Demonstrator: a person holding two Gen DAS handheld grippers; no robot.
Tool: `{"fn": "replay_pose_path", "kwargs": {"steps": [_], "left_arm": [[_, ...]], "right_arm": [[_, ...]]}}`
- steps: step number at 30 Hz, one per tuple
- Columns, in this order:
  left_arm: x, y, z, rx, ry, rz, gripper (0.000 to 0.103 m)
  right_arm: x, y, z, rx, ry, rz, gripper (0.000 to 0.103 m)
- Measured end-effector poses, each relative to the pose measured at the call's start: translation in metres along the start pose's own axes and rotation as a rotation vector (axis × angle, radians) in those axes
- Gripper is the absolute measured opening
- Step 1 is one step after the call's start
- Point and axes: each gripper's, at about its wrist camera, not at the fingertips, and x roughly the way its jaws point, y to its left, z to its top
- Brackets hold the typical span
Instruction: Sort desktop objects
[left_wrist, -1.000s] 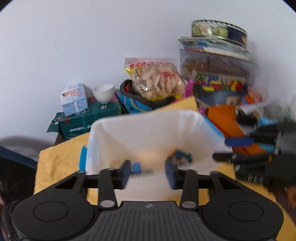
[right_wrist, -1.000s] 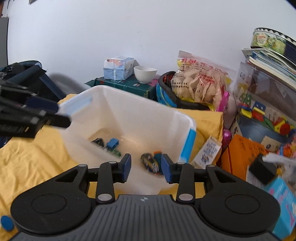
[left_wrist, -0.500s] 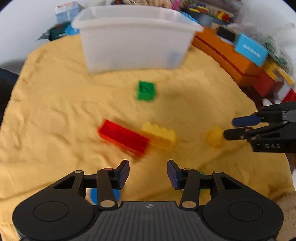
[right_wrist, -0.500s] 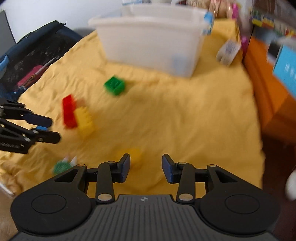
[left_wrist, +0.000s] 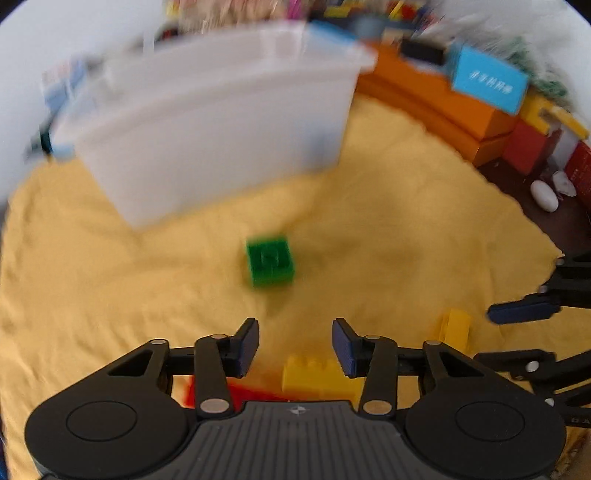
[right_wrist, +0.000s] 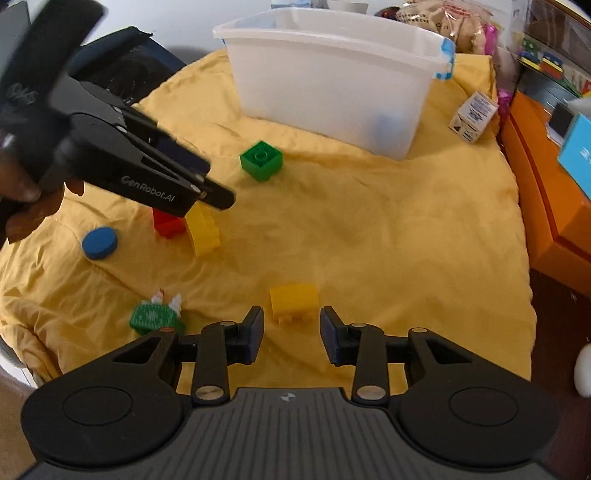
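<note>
A white plastic bin (right_wrist: 332, 74) stands at the back of the yellow cloth (right_wrist: 388, 229). A green brick (right_wrist: 261, 160) lies in front of it, also in the blurred left wrist view (left_wrist: 270, 260). A red brick (right_wrist: 168, 224) and a yellow brick (right_wrist: 202, 230) lie together under my left gripper (right_wrist: 214, 184). A small yellow brick (right_wrist: 294, 302) lies just ahead of my right gripper (right_wrist: 291, 334), which is open and empty. My left gripper (left_wrist: 295, 345) is open and empty above the yellow brick (left_wrist: 317, 376) and short of the green brick.
A blue disc (right_wrist: 99, 242) and a green toy (right_wrist: 155, 315) lie at the cloth's left. A small carton (right_wrist: 472, 116) sits right of the bin. Orange boxes (right_wrist: 546, 192) and a blue box (left_wrist: 487, 83) line the right edge. A dark bag (right_wrist: 122, 74) is at the left.
Both grippers dropped from over the bin to low over the cloth. The left one has moved forward toward the green brick; the right one has closed in on the small yellow brick.
</note>
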Motion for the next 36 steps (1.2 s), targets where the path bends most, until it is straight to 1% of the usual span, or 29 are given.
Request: {"fn": "replay_pose_path", "kwargs": {"steps": [1,3,7,10,15,20,23,24,25,27,28,29,30,31,32,33,34,36], "left_arm": [[-0.002,0.0,-0.007,-0.017,0.005,-0.02,0.043],[-0.009,-0.004,-0.022,-0.019,-0.002,-0.044,0.043],[-0.025,-0.021,-0.057,-0.001,-0.035,-0.037,0.044],[-0.035,-0.024,-0.07,-0.027,-0.06,-0.022,0.045],[-0.039,-0.009,-0.083,-0.13,-0.051,-0.063,0.05],[-0.043,-0.013,-0.089,-0.128,-0.055,-0.048,0.05],[-0.045,-0.014,-0.091,-0.134,-0.063,-0.046,0.05],[-0.044,-0.013,-0.09,-0.141,-0.063,-0.047,0.05],[-0.042,-0.012,-0.09,-0.153,-0.066,-0.051,0.05],[-0.038,-0.011,-0.089,-0.172,-0.065,-0.062,0.052],[-0.036,-0.01,-0.089,-0.178,-0.062,-0.069,0.052],[-0.033,-0.01,-0.088,-0.189,-0.053,-0.09,0.053],[-0.031,-0.01,-0.089,-0.201,-0.041,-0.105,0.052],[-0.028,-0.011,-0.09,-0.213,-0.034,-0.11,0.048],[-0.026,-0.012,-0.092,-0.215,-0.035,-0.111,0.038],[-0.025,-0.014,-0.092,-0.213,-0.045,-0.118,0.034],[-0.024,-0.014,-0.09,-0.213,-0.056,-0.121,0.032],[-0.021,-0.016,-0.084,-0.198,-0.067,-0.125,0.028]], "right_arm": [[-0.002,-0.001,-0.003,0.007,0.0,-0.004,0.038],[-0.005,-0.003,-0.006,0.024,-0.002,-0.013,0.038],[-0.005,-0.008,-0.009,0.056,-0.001,-0.024,0.038],[-0.005,-0.007,-0.009,0.051,0.0,-0.026,0.038],[-0.002,0.001,-0.004,0.01,0.003,-0.007,0.038],[0.007,0.004,0.002,-0.017,0.004,-0.012,0.04],[0.025,0.002,0.006,-0.028,0.041,0.0,0.041],[0.029,0.001,0.007,-0.033,0.037,0.006,0.041],[0.03,0.001,0.01,-0.037,0.025,0.011,0.041],[0.032,0.001,0.015,-0.053,0.017,0.005,0.035],[0.032,0.0,0.018,-0.058,0.014,-0.001,0.035],[0.03,0.0,0.02,-0.062,0.01,-0.004,0.035],[0.027,0.0,0.021,-0.066,0.0,-0.005,0.035],[0.021,0.0,0.022,-0.073,-0.009,-0.009,0.035],[0.016,0.0,0.022,-0.083,-0.015,-0.019,0.035],[0.011,0.0,0.022,-0.093,-0.018,-0.032,0.035],[0.006,-0.001,0.02,-0.096,-0.017,-0.042,0.035],[0.002,-0.006,0.019,-0.076,0.009,-0.037,0.035]]}}
